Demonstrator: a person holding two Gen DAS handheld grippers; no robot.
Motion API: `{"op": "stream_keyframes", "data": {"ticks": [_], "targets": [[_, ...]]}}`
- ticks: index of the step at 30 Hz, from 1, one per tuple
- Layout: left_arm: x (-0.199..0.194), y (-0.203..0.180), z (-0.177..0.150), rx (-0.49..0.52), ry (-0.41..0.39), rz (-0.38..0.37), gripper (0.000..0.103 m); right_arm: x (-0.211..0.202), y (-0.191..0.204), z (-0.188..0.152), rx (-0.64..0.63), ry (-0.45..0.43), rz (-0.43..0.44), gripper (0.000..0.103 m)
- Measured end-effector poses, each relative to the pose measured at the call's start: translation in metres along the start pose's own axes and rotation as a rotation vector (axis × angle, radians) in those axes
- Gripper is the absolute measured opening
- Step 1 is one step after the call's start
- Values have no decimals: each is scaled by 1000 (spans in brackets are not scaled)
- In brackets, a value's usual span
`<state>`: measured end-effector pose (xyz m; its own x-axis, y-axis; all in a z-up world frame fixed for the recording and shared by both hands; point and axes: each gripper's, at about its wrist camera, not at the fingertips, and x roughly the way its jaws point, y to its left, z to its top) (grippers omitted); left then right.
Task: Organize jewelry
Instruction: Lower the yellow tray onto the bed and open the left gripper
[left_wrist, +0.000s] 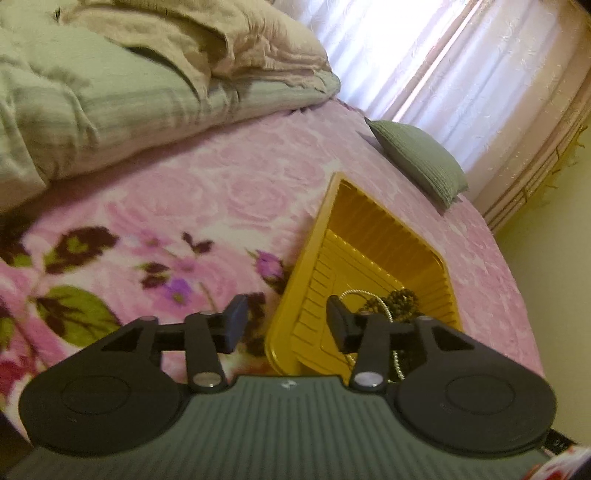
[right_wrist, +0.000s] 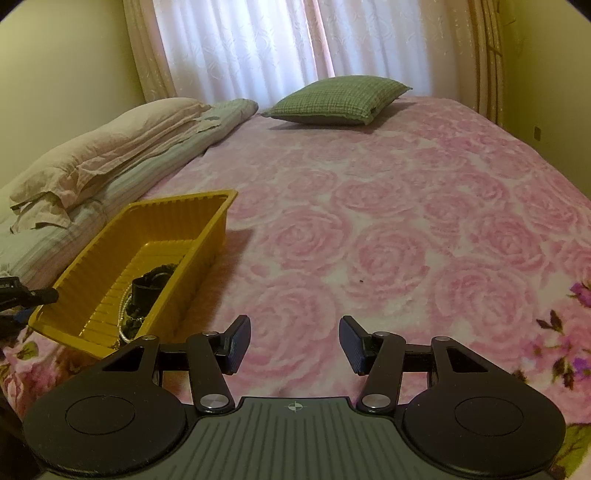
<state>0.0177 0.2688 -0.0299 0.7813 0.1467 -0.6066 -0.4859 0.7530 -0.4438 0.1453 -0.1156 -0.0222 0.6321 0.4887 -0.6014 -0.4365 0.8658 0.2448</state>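
Pink rose-print bed (right_wrist: 388, 229), yellow tray (right_wrist: 207, 195), green pillow (right_wrist: 340, 96), folded bedding (right_wrist: 110, 147) along one side

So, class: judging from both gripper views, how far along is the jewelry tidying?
Done: a pearl necklace and dark beads already lie in the yellow tray on the bed. In hand: nothing; the left gripper and right gripper are both open and empty. Left: no loose jewelry shows on the blanket, so the job looks nearly finished.

No legible text (either view)
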Motion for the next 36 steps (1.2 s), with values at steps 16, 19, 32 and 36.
{"op": "stream_keyframes", "data": {"ticks": [16,19,32,36], "targets": [[-55,-85,-30,378,-157,91,103,-19,-12,-1,47,14,-79,54],[-58,-100,-42,415,-134,66,103,-25,-12,-3,46,17,-95,73],[-52,-140,-97,477,49,11,103,-56,-6,-21,21,42,-114,81],[-51,-144,-112,488,101,9,102,-65,-7,-29,23,52,-128,81]]}}
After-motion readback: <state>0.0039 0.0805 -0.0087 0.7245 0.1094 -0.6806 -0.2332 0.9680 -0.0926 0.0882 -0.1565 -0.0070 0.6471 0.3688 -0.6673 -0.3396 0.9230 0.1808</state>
